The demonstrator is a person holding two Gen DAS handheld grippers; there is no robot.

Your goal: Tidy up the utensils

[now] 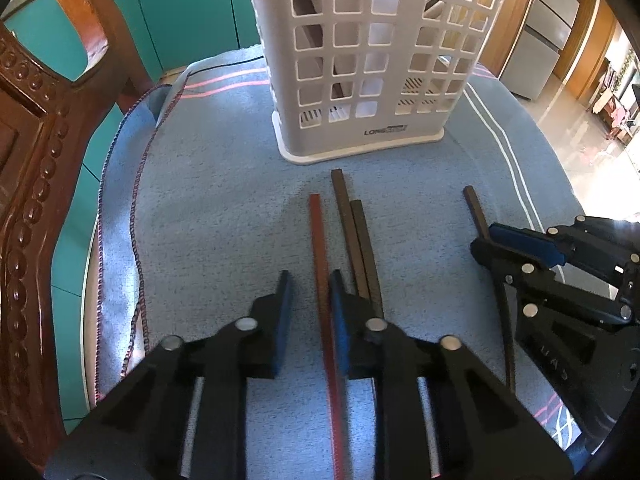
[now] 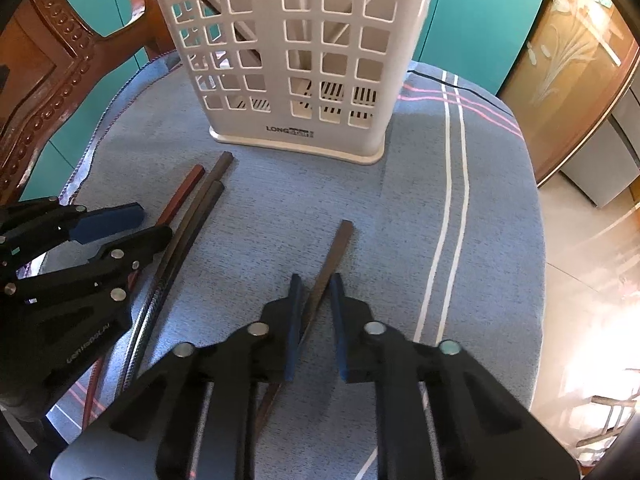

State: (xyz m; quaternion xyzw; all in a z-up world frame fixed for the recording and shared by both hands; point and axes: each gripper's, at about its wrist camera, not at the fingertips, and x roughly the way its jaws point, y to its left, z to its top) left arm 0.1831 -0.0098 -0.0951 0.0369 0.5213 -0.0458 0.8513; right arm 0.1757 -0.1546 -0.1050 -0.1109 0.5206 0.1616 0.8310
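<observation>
On a blue striped cloth (image 1: 224, 208) before the white holder (image 1: 360, 80): red chopstick (image 1: 320, 264) between left gripper (image 1: 310, 292) fingers, dark chopstick (image 2: 332, 256) between right gripper (image 2: 314, 300) fingers, both sets apart, both sticks pointing toward 12 o'clock.

A blue striped cloth (image 1: 224, 208) covers the table, beside a carved wooden chair (image 1: 28, 184) and teal cabinets (image 2: 476, 20).

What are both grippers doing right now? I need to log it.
Left gripper: open, straddling the red chopstick.
Right gripper: open, straddling a dark chopstick.
</observation>
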